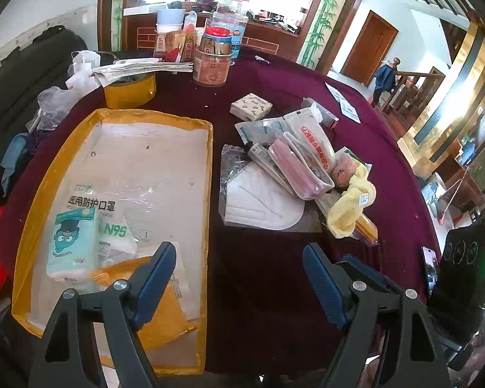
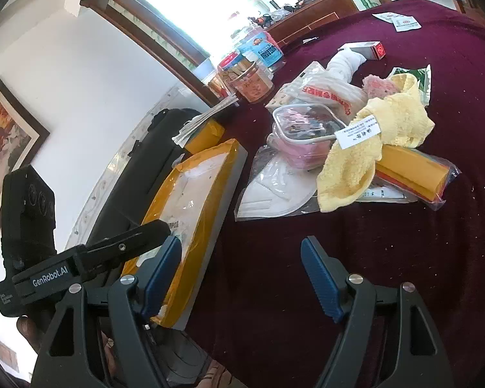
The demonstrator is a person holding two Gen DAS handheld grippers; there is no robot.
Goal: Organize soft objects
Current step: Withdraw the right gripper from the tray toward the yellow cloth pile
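Left wrist view: our left gripper [image 1: 239, 278] wide, empty, above tray [image 1: 119, 114] near edge; right gripper [image 2: 242, 274] likewise wide. Yellow towel [image 2: 371, 152] tops pile mid-table: light, limp; we judge bunched fold best pinch point.

Yellow towel [image 2: 388, 123], maroon tablecloth [image 2: 404, 242]

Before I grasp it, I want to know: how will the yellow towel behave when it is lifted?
The yellow towel lies crumpled, so it will probably droop and hang. It looks like light terry cloth, easy to pinch. It drapes over the yellow packet, which might shift.
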